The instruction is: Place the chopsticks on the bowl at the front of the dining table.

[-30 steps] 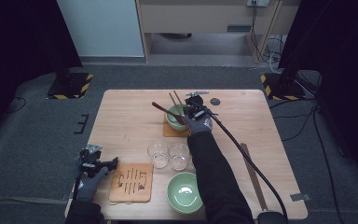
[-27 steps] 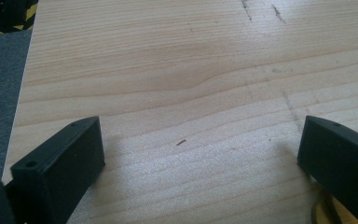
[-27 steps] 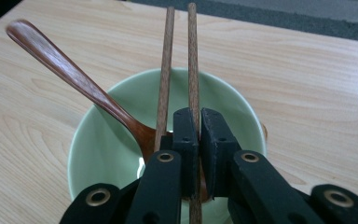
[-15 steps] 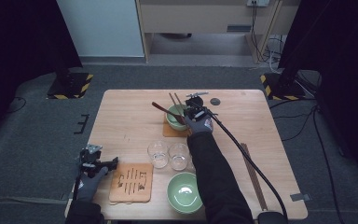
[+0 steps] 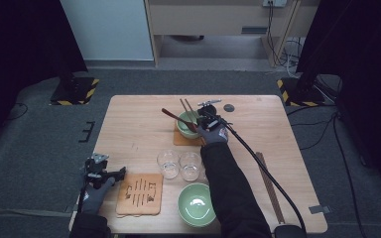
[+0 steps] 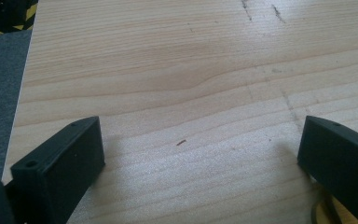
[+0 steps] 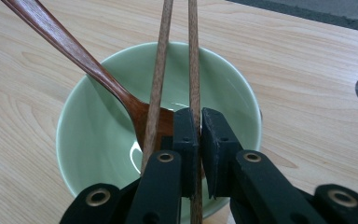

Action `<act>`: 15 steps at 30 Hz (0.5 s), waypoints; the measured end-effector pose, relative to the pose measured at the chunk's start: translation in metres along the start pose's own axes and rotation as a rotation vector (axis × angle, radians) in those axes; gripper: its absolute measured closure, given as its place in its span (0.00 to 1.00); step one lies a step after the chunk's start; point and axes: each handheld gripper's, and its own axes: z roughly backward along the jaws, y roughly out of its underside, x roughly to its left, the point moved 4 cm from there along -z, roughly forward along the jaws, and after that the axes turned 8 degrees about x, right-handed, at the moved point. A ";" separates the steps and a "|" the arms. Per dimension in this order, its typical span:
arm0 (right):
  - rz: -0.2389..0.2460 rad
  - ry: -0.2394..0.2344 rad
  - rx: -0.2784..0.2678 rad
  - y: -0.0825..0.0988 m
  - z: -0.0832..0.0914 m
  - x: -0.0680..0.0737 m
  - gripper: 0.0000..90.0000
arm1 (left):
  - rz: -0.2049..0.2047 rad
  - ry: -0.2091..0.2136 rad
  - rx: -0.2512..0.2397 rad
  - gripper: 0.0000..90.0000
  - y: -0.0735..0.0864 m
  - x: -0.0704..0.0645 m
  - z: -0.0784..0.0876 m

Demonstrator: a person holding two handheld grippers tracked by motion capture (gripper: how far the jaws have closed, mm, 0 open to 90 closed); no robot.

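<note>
Chopstick [image 7: 195, 70] sits pinched between the right claw [image 7: 200, 135], over the bowl [image 7: 93, 140].

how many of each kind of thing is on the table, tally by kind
green bowls: 2, far and near
clear glasses: 2, left and right
chopsticks: 2
wooden spoon: 1
coasters: 2, far and near
total: 9
</note>
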 end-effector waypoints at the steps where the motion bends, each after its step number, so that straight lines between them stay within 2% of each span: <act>1: -0.005 -0.004 -0.002 0.000 0.000 0.000 0.94 | 0.000 0.000 0.000 0.00 0.000 0.000 0.000; 15: -0.024 -0.024 -0.016 -0.005 -0.006 0.003 0.94 | 0.000 0.000 0.000 0.00 0.000 0.000 0.000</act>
